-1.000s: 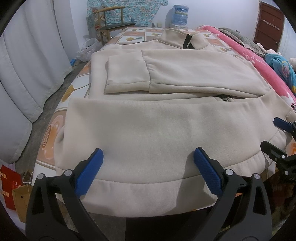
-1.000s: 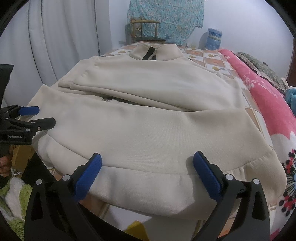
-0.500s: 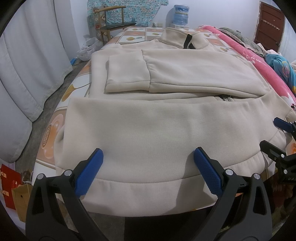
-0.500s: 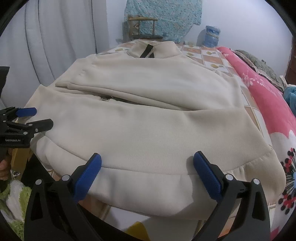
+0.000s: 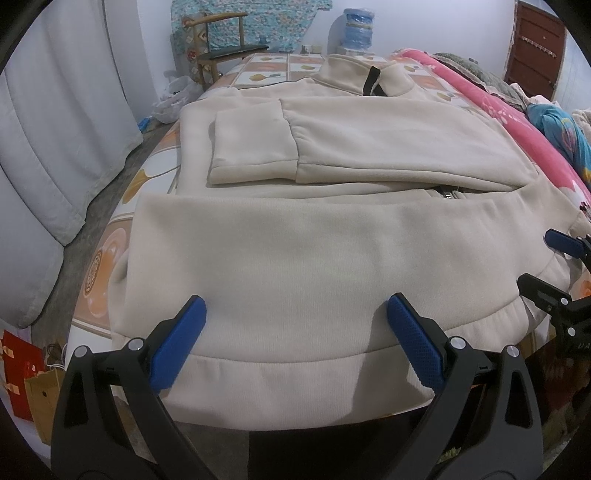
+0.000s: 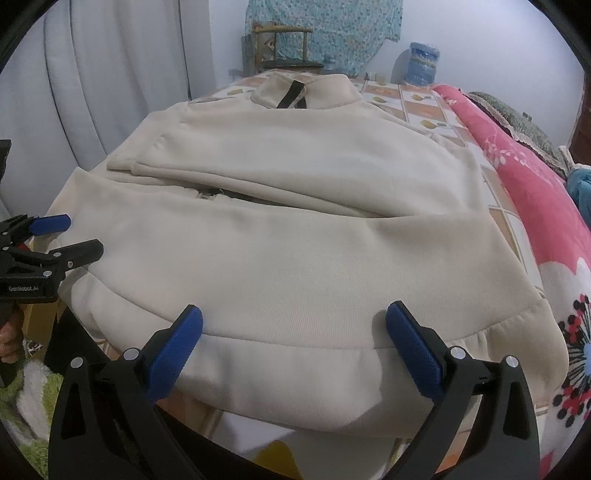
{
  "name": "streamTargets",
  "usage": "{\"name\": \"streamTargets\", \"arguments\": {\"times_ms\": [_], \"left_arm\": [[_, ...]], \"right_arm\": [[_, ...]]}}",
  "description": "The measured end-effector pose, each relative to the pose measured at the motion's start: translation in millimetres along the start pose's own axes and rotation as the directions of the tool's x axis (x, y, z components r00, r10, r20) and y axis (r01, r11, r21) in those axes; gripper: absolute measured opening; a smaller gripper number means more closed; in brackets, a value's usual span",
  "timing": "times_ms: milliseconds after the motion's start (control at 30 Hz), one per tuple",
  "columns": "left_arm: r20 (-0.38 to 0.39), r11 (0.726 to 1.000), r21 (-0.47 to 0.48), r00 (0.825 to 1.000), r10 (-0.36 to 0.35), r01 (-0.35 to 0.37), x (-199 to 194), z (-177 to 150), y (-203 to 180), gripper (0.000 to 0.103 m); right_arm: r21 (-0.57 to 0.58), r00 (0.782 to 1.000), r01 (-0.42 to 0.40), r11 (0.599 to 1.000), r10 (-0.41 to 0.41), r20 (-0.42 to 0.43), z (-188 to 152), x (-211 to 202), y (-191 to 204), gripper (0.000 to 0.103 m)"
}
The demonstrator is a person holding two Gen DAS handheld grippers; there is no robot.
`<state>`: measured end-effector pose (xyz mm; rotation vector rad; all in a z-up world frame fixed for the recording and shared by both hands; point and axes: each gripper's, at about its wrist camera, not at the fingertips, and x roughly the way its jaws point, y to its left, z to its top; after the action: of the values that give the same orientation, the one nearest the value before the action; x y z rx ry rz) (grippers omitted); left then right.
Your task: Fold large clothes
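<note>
In the left wrist view, a cream jacket (image 5: 332,236) lies spread on a bed (image 5: 266,70) covered with a tiled-pattern sheet, collar at the far end and ribbed hem at the near edge. One sleeve is folded across the chest, its cuff lying left of centre. The left gripper (image 5: 295,339) hovers over the hem with its jaws wide apart, holding nothing. At the right edge the right gripper (image 5: 550,266) shows, also spread. A wooden chair (image 5: 221,40) and a water bottle (image 5: 357,22) stand beyond the bed.

In the right wrist view, the right gripper (image 6: 293,343) sits over the hem with its jaws apart and empty. The left gripper (image 6: 62,236) shows at the left beside the jacket's near corner. A pink blanket (image 6: 524,177) lies along the right.
</note>
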<state>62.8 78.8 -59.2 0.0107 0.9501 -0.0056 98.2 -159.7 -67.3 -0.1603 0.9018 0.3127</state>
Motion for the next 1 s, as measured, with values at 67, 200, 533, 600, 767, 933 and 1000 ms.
{"name": "streamTargets", "arguments": {"times_ms": [67, 200, 533, 600, 767, 933, 1000], "left_arm": [[0.001, 1.0, 0.001, 1.0, -0.001, 0.001, -0.2, -0.3, -0.2, 0.095], [0.004, 1.0, 0.011, 1.0, -0.002, 0.002, -0.5, -0.8, -1.0, 0.095], [0.0, 0.999, 0.033, 1.0, -0.002, 0.002, 0.4, 0.0, -2.5, 0.096], [-0.007, 0.999, 0.032, 1.0, -0.003, 0.004, 1.2, 0.8, -2.1, 0.096], [-0.005, 1.0, 0.028, 1.0, 0.0, 0.0, 1.6, 0.5, -1.5, 0.096], [-0.009, 1.0, 0.025, 1.0, 0.002, -0.002, 1.3, 0.0, -2.3, 0.096], [-0.01, 1.0, 0.025, 1.0, 0.002, -0.001, 1.3, 0.1, -2.4, 0.096]], "right_arm": [[0.002, 1.0, -0.001, 1.0, 0.001, -0.007, 0.7, 0.1, -0.2, 0.097], [0.007, 1.0, 0.003, 1.0, -0.002, -0.016, 3.0, 1.6, 0.2, 0.097], [0.011, 1.0, 0.007, 1.0, -0.007, -0.022, 4.0, 2.1, -0.1, 0.097], [0.011, 1.0, 0.008, 1.0, -0.007, -0.019, 3.1, 1.8, 0.2, 0.097], [0.009, 1.0, 0.007, 1.0, -0.007, -0.016, 2.6, 1.6, -0.4, 0.097], [0.008, 1.0, 0.008, 1.0, -0.008, -0.015, 2.4, 1.4, -0.3, 0.097], [0.008, 1.0, 0.008, 1.0, -0.008, -0.013, 2.1, 1.0, -0.4, 0.097]]}}
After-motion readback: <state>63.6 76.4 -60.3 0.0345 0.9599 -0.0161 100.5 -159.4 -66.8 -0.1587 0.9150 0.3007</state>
